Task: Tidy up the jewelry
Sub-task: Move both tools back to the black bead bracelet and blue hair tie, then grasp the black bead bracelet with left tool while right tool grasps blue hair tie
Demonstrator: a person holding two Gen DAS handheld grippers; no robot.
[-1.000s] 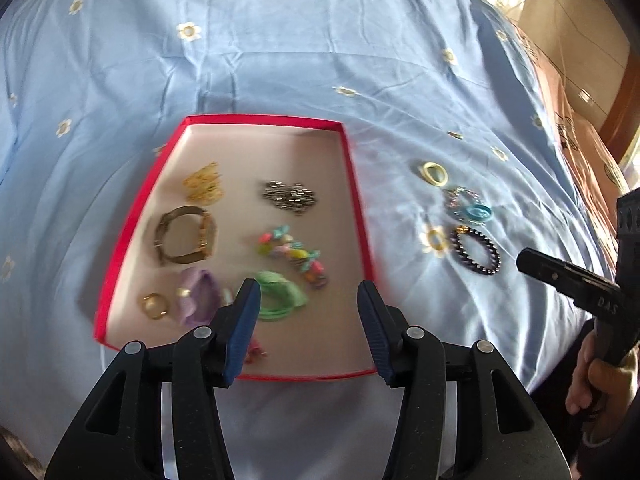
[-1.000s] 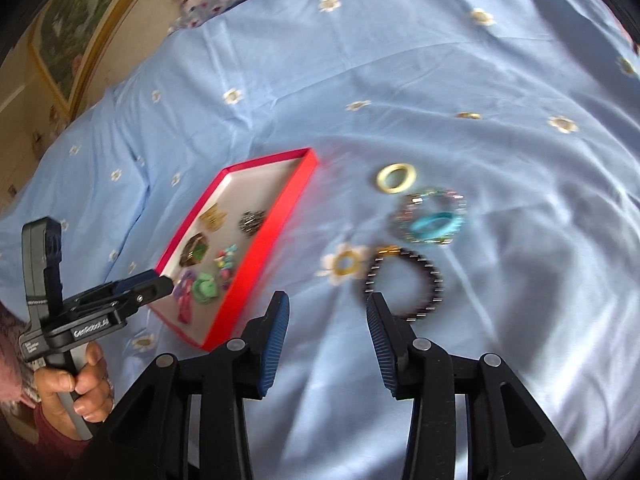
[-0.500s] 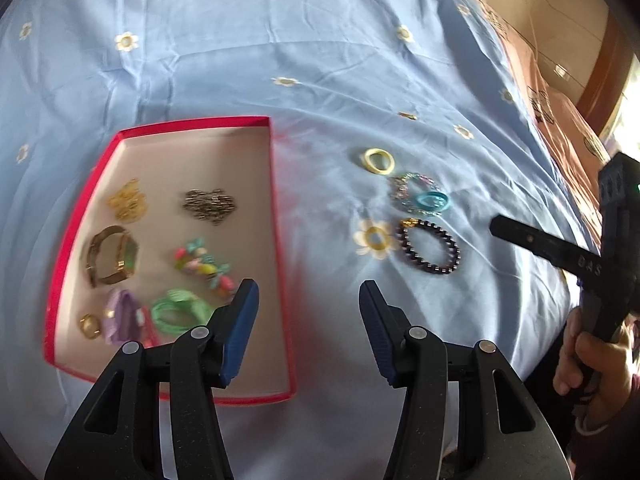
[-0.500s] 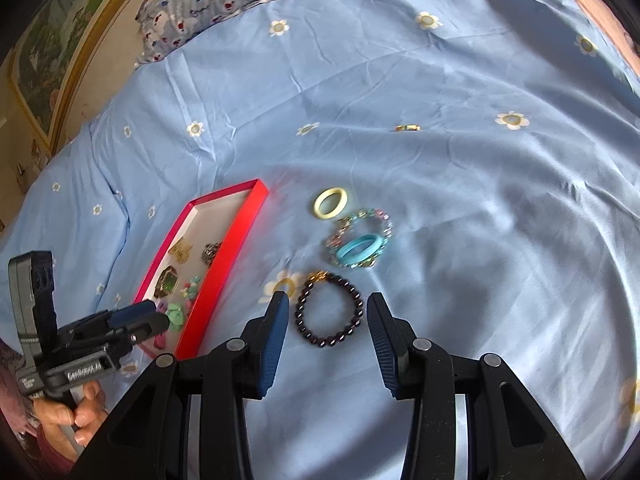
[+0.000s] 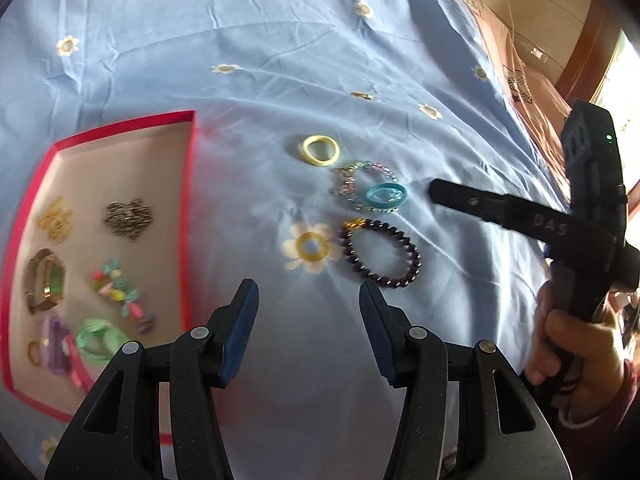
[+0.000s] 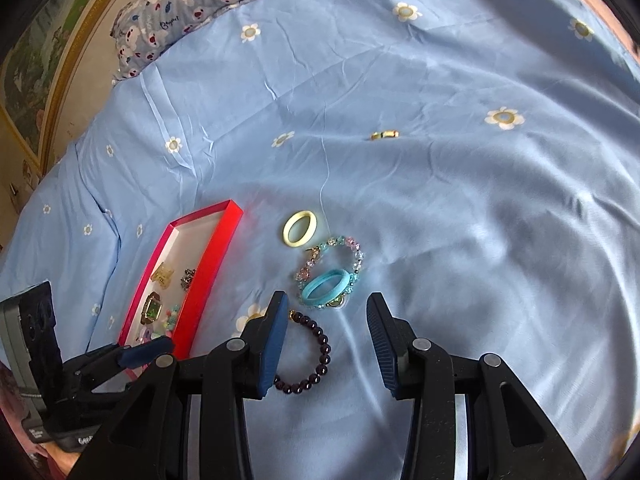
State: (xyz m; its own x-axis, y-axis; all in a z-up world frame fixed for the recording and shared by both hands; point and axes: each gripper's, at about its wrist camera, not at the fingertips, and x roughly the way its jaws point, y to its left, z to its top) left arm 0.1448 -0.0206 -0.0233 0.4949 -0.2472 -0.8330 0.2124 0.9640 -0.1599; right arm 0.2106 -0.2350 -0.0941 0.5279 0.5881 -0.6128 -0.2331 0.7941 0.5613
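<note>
A bed (image 6: 440,128) covered in a light blue sheet with a daisy print is shown; a patterned pillow (image 6: 192,4) is seen toward its far left corner.

Red tray (image 5: 188,208), shallow, pale inside, is set on the sheet to the left of the loose pieces. Held within it: a gold chain (image 5: 56,218), a dark metal chain (image 5: 129,216), a watch with a green face (image 5: 44,280), a multicoloured bead string (image 5: 120,292), a green band (image 5: 98,338), a purple piece (image 5: 58,340) and a small gold ring (image 5: 34,352).

Loose on the sheet, just right of the tray: a yellow ring (image 5: 320,150) farthest out; a crystal bead bracelet (image 5: 362,186) with a blue band (image 5: 386,196) lying on it; a dark bead bracelet (image 5: 380,254) nearest. A small gold ring (image 6: 385,135) is seen well apart, farther up the bed.

Left gripper (image 5: 308,320): jaws parted moderately, nothing between them, held over bare sheet between the tray and the dark bead bracelet.

Right gripper (image 6: 326,336): jaws parted moderately, empty, held over the near side of the dark bead bracelet; contact cannot be told. A hand (image 5: 576,344) is seen on its handle
</note>
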